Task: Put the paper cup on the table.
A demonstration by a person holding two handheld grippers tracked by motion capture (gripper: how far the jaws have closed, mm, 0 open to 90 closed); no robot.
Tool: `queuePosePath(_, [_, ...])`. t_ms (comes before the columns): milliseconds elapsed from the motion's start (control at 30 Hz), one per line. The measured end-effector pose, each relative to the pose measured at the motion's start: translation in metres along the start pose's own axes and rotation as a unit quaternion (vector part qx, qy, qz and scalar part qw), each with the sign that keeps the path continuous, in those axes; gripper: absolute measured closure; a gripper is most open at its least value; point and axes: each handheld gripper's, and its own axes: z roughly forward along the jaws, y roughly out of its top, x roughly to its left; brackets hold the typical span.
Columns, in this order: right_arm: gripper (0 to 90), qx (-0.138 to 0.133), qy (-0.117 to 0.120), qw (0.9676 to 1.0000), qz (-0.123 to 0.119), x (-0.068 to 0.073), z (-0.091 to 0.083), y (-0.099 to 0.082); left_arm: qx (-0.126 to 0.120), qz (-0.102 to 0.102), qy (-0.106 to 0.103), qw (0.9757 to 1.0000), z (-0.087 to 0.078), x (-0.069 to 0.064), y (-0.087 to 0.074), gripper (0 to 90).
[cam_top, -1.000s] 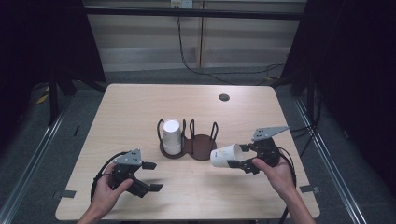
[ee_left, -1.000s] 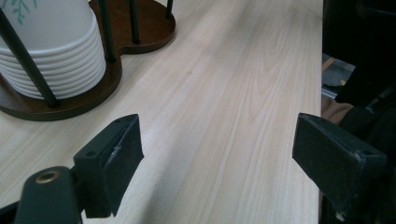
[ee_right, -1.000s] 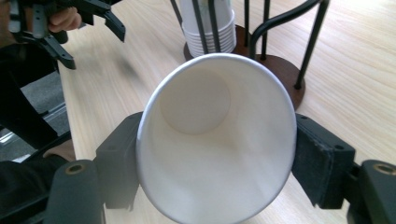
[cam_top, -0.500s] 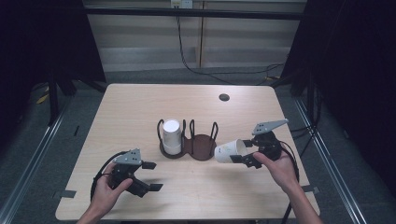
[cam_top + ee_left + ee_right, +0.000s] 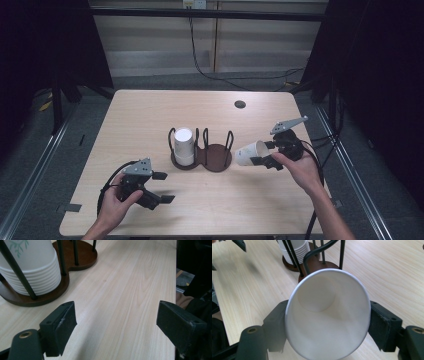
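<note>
No readable text, labels, brands or numbers anywhere; cup stack [image 5: 30,267] bears green leaf print only.

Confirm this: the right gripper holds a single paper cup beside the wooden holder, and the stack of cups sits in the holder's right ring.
Wrong ring. The stack of cups sits in the left ring of the wooden holder; the right ring is empty, as the high view shows. The rest stands: the right gripper holds a single paper cup beside it.
</note>
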Motion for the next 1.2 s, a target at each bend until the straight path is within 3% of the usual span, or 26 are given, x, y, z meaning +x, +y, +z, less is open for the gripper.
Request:
queuePosePath(133, [26.0, 0.012, -0.01, 0.9999, 0.0, -0.004, 0.002, 0.005, 0.019, 0.013, 0.0, 0.9997, 0.001, -0.002, 0.0, 16.2])
queuePosePath(433, [25.8, 0.042, -0.027, 0.9987, 0.009, -0.015, 0.01, 0.014, 0.01, 0.005, 0.004, 0.9999, -0.002, 0.001, -0.005, 16.2])
queuePosePath(600, [25.6, 0.055, -0.033, 0.9979, 0.011, -0.022, 0.012, 0.021, 0.019, 0.008, 0.001, 0.9998, -0.001, 0.001, -0.008, 16.2])
queuePosePath(933, [25.4, 0.095, -0.052, 0.994, 0.013, -0.03, 0.016, 0.029, 0.022, 0.01, 0.0, 0.9997, 0.0, 0.0, -0.008, 16.2])
queuePosePath(1133, [25.2, 0.129, -0.07, 0.9891, 0.01, -0.036, 0.021, 0.032, 0.03, 0.011, -0.004, 0.9995, 0.002, 0.001, -0.009, 16.2])
queuePosePath(1200, [25.1, 0.13, -0.071, 0.9889, 0.014, -0.038, 0.023, 0.032, 0.029, 0.009, -0.005, 0.9995, 0.003, 0.001, -0.009, 16.2])
